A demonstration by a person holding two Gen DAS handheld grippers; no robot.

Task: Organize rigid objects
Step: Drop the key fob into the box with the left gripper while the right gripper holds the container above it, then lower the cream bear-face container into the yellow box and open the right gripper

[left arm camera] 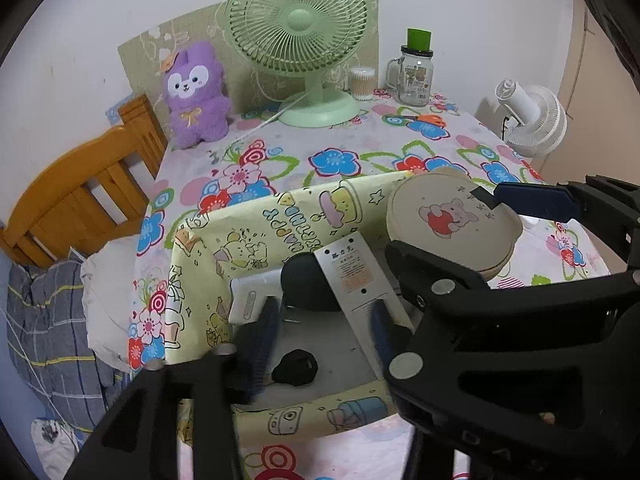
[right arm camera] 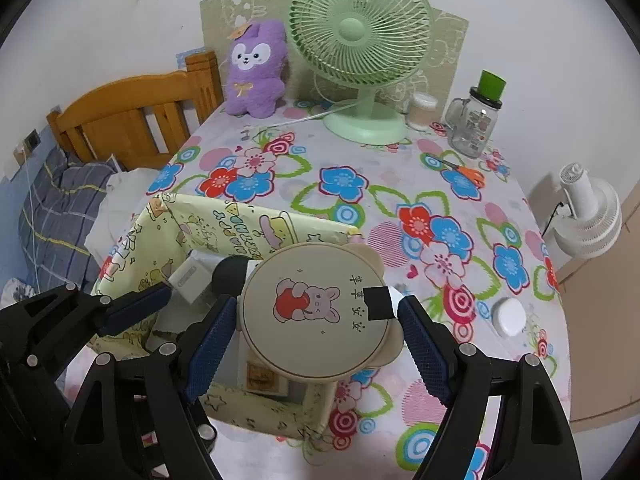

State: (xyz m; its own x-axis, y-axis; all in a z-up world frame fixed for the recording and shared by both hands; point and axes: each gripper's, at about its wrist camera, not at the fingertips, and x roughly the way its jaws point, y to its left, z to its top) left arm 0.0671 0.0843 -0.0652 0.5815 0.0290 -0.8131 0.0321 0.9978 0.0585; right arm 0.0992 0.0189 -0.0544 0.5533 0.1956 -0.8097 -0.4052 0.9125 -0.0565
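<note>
Two grippers work over one fabric bin [right arm camera: 256,404] near the surface's [right arm camera: 360,208] edge. Right gripper [right arm camera: 316,340] clamps a round lidded box [right arm camera: 316,312] by its sides, held above the bin's right corner, probably to lower it in. Left gripper [left arm camera: 324,332] hangs partly parted inside the bin, empty, above a white card [left arm camera: 356,276], a dark pouch [left arm camera: 304,284] and a charger [left arm camera: 252,300] already stowed. Small white cap [right arm camera: 508,316] lies loose beside. Beyond: scissors [right arm camera: 468,174], jar [right arm camera: 476,124], green fan [right arm camera: 360,40].
</note>
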